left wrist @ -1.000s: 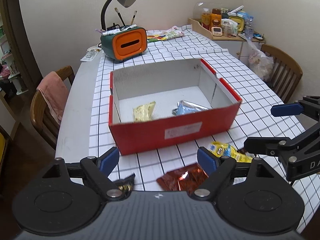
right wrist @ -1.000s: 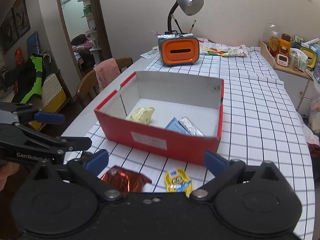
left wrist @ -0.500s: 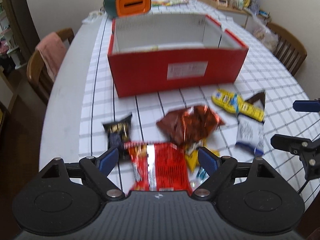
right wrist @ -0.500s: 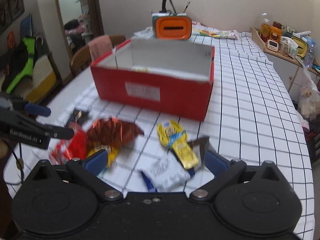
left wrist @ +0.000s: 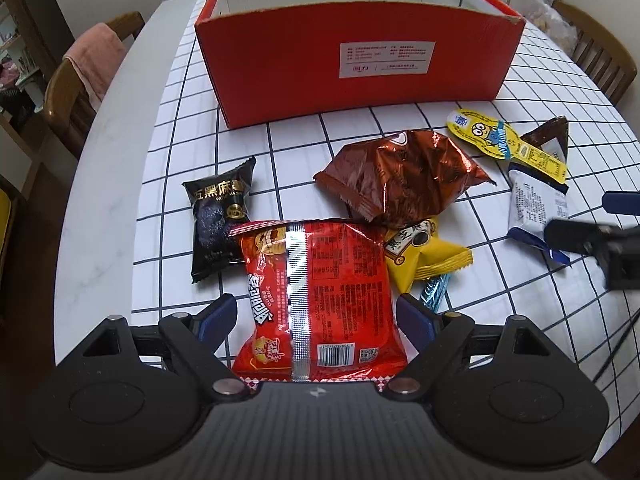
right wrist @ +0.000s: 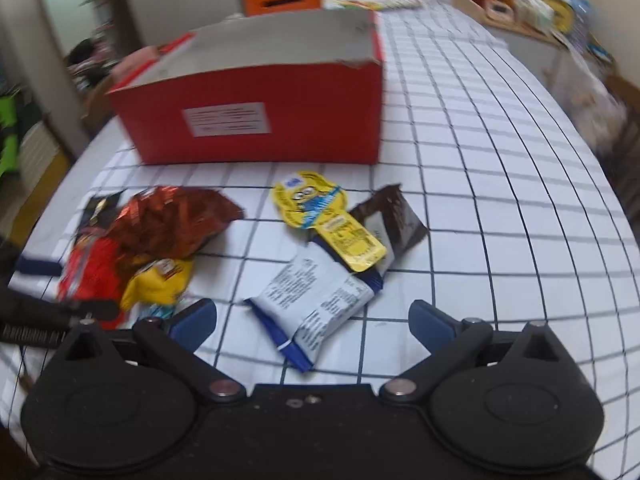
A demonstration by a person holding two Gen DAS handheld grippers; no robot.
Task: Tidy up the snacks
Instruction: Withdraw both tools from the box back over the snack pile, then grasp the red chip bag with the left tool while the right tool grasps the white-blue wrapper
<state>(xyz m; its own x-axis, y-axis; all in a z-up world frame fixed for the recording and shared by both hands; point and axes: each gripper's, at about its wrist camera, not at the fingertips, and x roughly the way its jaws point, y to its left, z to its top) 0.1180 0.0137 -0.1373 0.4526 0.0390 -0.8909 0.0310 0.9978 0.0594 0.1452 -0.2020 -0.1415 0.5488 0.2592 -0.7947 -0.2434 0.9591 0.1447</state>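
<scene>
- Left gripper: released, jaws wide, straddling the near end of the red chip bag. Pads sit either side of it, not pressing.
- Right gripper: released too, jaws wide, poised over the white-and-blue packet; nothing clamped.
- Red box stands ahead of both grippers, open top, label facing us. Its floor is hidden from this low angle, so I can't tell what is in it.
- Still loose on the bench, all short of the box:
  - black sesame packet, ahead-left of the left gripper, touching the red bag's corner
  - brown foil bag, ahead of the left gripper, overlapping the red bag's far edge
  - yellow wrapped snack, ahead-right of the left gripper, tucked under the foil bag
  - light blue stick, just beside the left gripper's right finger
  - yellow cartoon pouch, ahead of the right gripper, lying over the white-and-blue packet's far end
  - dark brown wrapper, ahead-right of the right gripper, against the pouch
- Progress, my read: early. Eight loose items visible, none gripped. Both grippers look lined up for a pick.
- Next likely: close left on the red bag, right on the white packet, lift to the box.
- Risk: the pouch may drag along with the white packet.
</scene>
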